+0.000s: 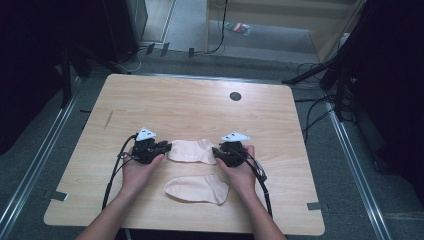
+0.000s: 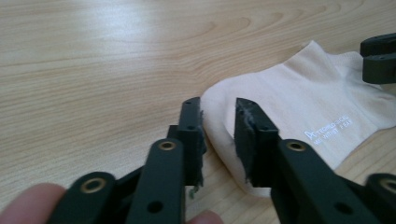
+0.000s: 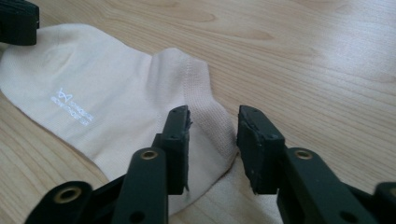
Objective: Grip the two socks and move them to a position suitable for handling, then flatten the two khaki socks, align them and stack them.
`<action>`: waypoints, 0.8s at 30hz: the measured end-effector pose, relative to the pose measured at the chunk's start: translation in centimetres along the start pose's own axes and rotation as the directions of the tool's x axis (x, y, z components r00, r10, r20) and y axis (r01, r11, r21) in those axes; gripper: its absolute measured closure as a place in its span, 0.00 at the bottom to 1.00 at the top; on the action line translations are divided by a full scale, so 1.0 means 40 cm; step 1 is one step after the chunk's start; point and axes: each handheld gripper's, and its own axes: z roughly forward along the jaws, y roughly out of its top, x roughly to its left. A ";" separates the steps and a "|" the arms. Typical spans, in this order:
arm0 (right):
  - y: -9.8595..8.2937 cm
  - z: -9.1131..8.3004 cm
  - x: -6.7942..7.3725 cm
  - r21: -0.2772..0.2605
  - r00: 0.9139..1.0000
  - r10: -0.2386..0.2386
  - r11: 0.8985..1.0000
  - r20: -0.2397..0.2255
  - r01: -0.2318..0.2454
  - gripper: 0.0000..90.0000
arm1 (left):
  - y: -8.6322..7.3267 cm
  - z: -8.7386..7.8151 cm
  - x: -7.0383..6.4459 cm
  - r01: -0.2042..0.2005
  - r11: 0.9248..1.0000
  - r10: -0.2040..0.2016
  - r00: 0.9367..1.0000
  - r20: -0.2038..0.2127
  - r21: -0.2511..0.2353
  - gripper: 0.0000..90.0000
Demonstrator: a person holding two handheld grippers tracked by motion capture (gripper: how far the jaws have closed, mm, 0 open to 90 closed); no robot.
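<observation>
Table (image 1: 190, 100): I see a light wood-grain top with rounded corners, a small dark round grommet (image 1: 235, 96) near its far edge and a dark mark (image 1: 108, 119) toward the far left.
Floor (image 1: 280, 42): I see grey carpet beyond the table, with cables and black stands at the sides.
Forearms: both come in from the near edge, one hand on each gripper; I read the left hand (image 1: 137, 170) and right hand (image 1: 243, 172) as resting on the tabletop.
Far sock (image 1: 192, 151): cream, lying flat between the two grippers, with small white printed lettering (image 2: 329, 130) on the fabric.
Near sock (image 1: 197, 189): cream, lying flat between my two wrists, closer to the near edge, just apart from the far sock.
Left gripper (image 2: 218, 126): I see it at the far sock's left end, jaws a narrow gap apart, straddling the rounded edge of the fabric; nothing is pinched between the worn pads.
Right gripper (image 3: 214, 133): I see it at the far sock's right end, jaws a narrow gap apart over the ribbed cuff band (image 3: 205, 112); the fabric lies under the gap and is not clamped.
Grey plates: a pale three-cornered plate sits on top of each gripper in the high view.
Cables: a black cable trails from each gripper toward the near edge.
Opposite jaws: in each gripper view I see the other gripper's black tip at the sock's far end.
</observation>
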 end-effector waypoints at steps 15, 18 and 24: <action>0.004 -0.018 0.009 -0.029 1.000 0.016 0.999 0.003 -0.016 0.98 | -0.006 -0.029 0.000 -0.012 1.000 0.013 0.999 0.047 -0.020 1.00; 0.012 -0.034 0.014 -0.048 1.000 0.020 0.999 0.000 -0.020 0.99 | 0.000 -0.048 -0.003 -0.007 0.999 0.009 0.998 0.059 -0.043 1.00; 0.017 -0.066 0.024 -0.061 0.999 0.054 0.997 -0.008 -0.054 0.99 | 0.007 -0.083 -0.021 -0.021 0.997 0.027 0.996 0.091 -0.068 1.00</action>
